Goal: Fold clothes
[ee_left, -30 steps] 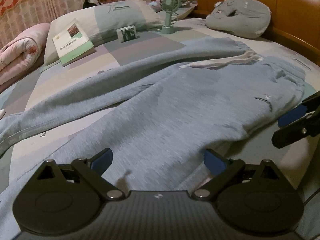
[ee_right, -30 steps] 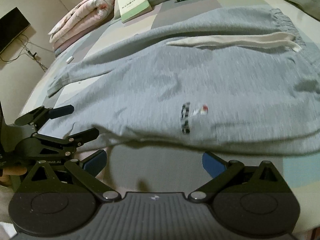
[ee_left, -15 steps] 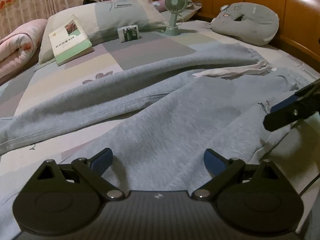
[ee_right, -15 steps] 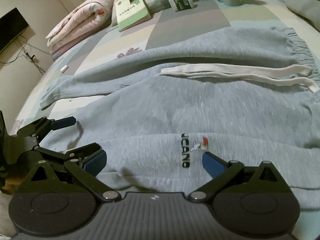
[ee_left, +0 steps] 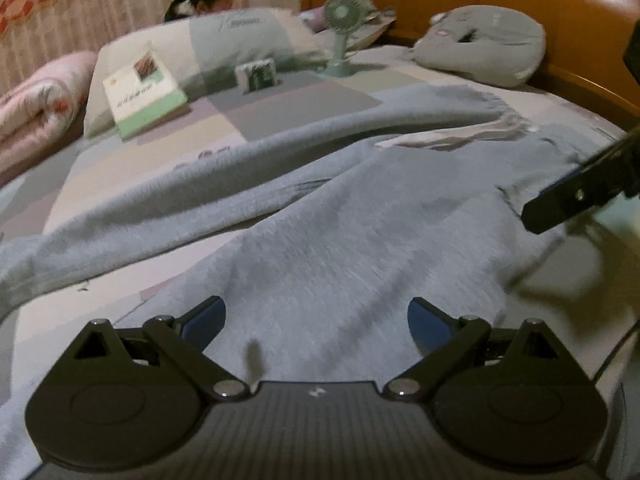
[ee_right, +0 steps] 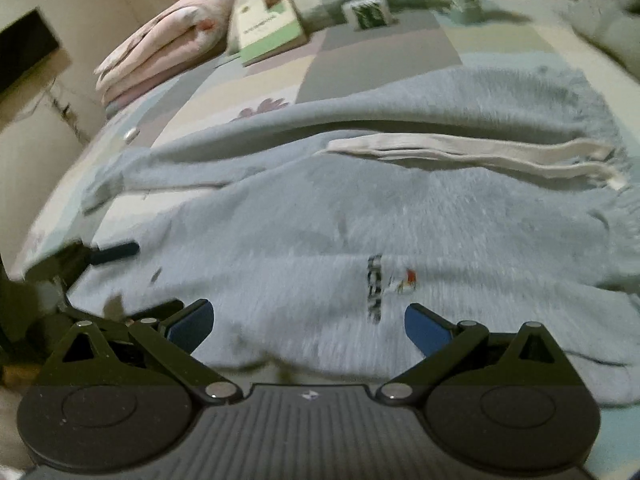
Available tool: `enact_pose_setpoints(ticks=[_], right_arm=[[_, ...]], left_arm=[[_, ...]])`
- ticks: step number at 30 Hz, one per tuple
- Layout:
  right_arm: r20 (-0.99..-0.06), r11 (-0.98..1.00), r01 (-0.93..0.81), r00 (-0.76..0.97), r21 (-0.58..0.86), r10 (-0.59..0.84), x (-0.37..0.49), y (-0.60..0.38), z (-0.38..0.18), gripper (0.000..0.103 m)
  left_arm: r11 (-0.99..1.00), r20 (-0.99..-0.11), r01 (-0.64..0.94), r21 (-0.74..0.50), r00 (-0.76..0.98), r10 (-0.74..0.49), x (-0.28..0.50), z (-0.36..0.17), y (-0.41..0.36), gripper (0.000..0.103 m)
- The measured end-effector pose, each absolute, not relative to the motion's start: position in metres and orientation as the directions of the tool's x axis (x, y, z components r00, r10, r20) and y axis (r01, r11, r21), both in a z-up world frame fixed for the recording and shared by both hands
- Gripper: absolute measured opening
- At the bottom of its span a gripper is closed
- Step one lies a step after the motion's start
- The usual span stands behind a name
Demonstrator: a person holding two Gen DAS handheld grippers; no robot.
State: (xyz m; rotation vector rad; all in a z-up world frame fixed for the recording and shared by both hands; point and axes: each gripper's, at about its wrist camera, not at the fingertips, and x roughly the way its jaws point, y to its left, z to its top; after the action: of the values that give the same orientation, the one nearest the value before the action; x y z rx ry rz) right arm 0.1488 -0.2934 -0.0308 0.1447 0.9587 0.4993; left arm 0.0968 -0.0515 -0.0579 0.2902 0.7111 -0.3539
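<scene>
One pair of grey sweatpants lay spread across the bed, soft and limp, best pinched at its near hem; my left gripper and right gripper hovered spread, empty.

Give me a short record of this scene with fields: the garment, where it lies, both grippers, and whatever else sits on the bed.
garment: light grey fleece sweatpants, spread out, white drawstring lying on top
surface: patchwork bedsheet
left gripper: open, fabric between its fingers
right gripper: open, over the near trouser edge by the printed logo
other items: green-and-white book, mint desk fan, grey cushion, rolled pink quilt
</scene>
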Motion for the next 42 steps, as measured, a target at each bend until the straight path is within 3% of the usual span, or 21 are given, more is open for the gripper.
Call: enact_pose_setpoints(ticks=[5,12,20,28,34,36,41,42], right_arm=[[-0.76,0.884,-0.408,0.493,0.227,0.423,0.114,-0.281,-0.037,0.103],[-0.768,0.886,-0.387,0.476,0.256,0.429,0.091,-0.279,-0.043,0.103],[-0.761,0.888,-0.381,0.487,0.256,0.428,0.081,-0.278,-0.036,0.103],[-0.756,0.887,-0.373,0.487,0.273,0.437,0.076,-0.28,-0.033,0.103],[-0.757,0.892,-0.369,0.495,0.261,0.426,0.072,-0.283,-0.031,0.103],[-0.756,0.892,-0.367,0.496,0.264,0.428,0.071,-0.284,-0.03,0.103],[-0.753,0.892,-0.36,0.498,0.272,0.43,0.069,-0.286,-0.031,0.103],[-0.753,0.893,-0.359,0.497,0.273,0.43,0.069,-0.287,-0.031,0.103]], left_arm=[[0.813,-0.664,0.515,0.272,0.712,-0.229,0.056,-0.059,-0.061,0.098],[0.706,-0.622,0.515,0.487,0.771,-0.134,0.026,-0.075,-0.07,0.098],[0.437,-0.459,0.414,0.798,0.889,-0.004,0.014,-0.099,-0.088,0.098],[0.343,-0.399,0.384,0.857,0.917,-0.03,0.02,-0.106,-0.122,0.096],[0.291,-0.39,0.391,0.873,0.918,-0.064,0.018,-0.115,-0.135,0.082],[0.281,-0.404,0.405,0.87,0.913,-0.063,0.017,-0.117,-0.134,0.068],[0.249,-0.446,0.448,0.859,0.893,-0.066,0.009,-0.131,-0.136,0.02],[0.242,-0.453,0.455,0.857,0.889,-0.067,0.009,-0.134,-0.137,0.015]])
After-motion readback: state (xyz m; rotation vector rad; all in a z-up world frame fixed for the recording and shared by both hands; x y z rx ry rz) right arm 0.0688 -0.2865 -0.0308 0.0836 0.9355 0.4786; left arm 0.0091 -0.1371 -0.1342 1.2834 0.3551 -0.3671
